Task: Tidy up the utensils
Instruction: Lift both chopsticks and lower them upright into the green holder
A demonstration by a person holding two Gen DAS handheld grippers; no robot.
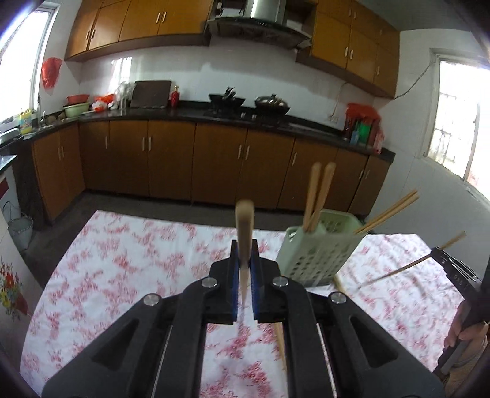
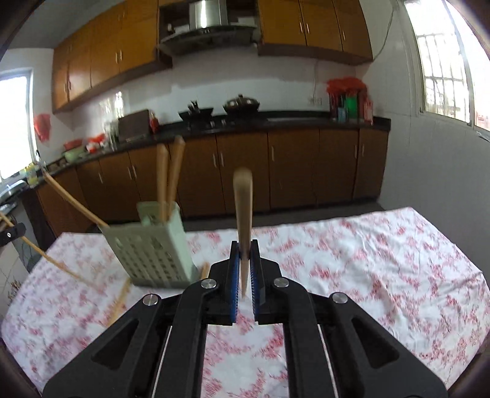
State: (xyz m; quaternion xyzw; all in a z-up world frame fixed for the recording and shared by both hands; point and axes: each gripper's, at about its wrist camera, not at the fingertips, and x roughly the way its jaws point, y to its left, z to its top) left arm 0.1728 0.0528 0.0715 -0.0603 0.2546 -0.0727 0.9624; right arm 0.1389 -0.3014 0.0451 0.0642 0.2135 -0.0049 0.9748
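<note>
- left gripper (image 1: pixel 244 260) clamps a chopstick (image 1: pixel 245 232); green holder (image 1: pixel 315 257) just right, ahead
- right gripper (image 2: pixel 244 260) clamps another chopstick (image 2: pixel 243 214); holder left, loose chopstick (image 2: pixel 121 301) on tablecloth (image 2: pixel 367 260)

Below the range hood (image 1: pixel 260 21) a dark countertop (image 1: pixel 190 114) runs along the white tiled wall (image 1: pixel 190 73), with brown cabinets (image 1: pixel 171 159) under it and more beside the hood. Bright windows (image 1: pixel 456 119) flank the counter.

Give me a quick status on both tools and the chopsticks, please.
Left tool, right tool: each shut on one chopstick. Green holder has several sticks. Two loose on the cloth.
</note>
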